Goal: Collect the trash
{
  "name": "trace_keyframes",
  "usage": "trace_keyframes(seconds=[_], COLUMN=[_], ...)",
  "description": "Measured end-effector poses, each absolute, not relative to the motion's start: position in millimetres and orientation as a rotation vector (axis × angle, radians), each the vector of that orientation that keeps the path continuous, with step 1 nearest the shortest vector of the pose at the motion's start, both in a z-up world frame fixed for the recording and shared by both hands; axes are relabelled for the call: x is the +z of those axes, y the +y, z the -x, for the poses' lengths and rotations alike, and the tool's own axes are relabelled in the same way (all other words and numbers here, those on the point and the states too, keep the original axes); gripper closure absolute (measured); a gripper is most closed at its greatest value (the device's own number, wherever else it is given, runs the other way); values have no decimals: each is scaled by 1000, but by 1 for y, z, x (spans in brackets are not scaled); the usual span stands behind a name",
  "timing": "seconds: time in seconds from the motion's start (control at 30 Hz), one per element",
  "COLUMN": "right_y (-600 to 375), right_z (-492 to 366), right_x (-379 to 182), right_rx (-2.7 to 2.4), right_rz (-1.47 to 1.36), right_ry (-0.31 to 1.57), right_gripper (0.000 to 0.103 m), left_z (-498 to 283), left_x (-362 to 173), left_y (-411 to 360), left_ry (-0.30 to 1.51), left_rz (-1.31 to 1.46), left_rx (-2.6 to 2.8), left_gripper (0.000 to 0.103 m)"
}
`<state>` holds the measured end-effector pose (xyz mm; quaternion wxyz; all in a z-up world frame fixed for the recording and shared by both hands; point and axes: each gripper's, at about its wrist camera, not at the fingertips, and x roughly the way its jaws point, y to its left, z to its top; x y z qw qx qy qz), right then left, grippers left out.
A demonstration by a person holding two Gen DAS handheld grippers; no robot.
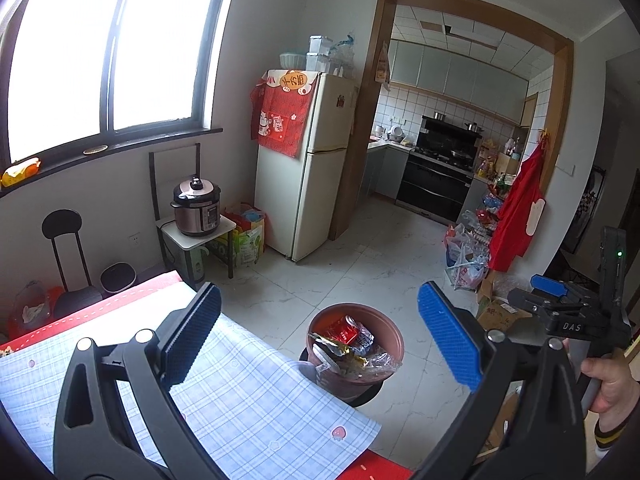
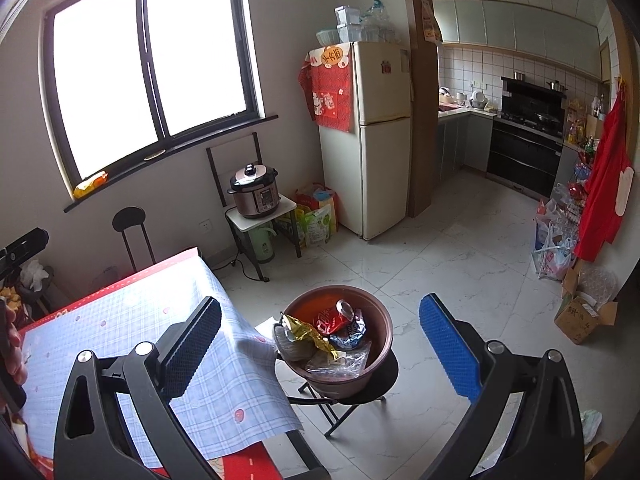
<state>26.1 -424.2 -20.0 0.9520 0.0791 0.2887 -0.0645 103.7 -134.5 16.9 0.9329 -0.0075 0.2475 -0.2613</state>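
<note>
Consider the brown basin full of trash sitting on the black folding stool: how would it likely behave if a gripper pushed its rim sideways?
The brown basin overhangs the small black folding stool, so it would probably slide or tip off. It holds only wrappers and a crushed red can, so it is likely light. Loose wrappers might spill.

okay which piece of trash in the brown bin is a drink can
The red can, lying tilted near the top of the brown bin with its silver top showing. The pieces around it are soft wrappers: a gold one and clear plastic.

Black stool (image 2: 376, 384) bearing brown basin (image 2: 380, 344) of trash, table (image 2: 80, 300) under checked cloth (image 2: 120, 336)
</note>
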Motion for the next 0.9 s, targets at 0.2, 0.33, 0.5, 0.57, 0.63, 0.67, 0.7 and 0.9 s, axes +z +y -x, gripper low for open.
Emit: trace_keyframes(seconds=[0.2,0.33,0.5,0.57,0.63,0.67,0.7,0.9], right_y=[-393,-375,-361,-357,-357,-356,-355,-343], right_z=[0,9,15,15,14,14,14,16], right_x=[-6,-2,-2,-2,-2,-2,-2,-1], right_rx=[-155,-166,-187,-188,-188,-187,-187,-189], right_rz=[-184,-181,-183,-181,-182,-182,-179,-167], right_ry=[554,548,549,551,551,550,549,543], right_gripper=[6,6,6,6,6,6,6,6], left_z=[-72,-56,-45,-43,-42,-41,-40,-40], left_x=[29,33,34,35,35,35,35,38], left_y=[-99,-79,-58,-52,-46,-44,-43,-41], left_ry=[472,459,455,456,453,451,448,434], left_rz=[12,16,2,5,5,3,-2,-22], left_rx=[-520,-469,-421,-412,-401,-395,-386,-360], left_gripper=[6,6,6,6,6,6,6,6])
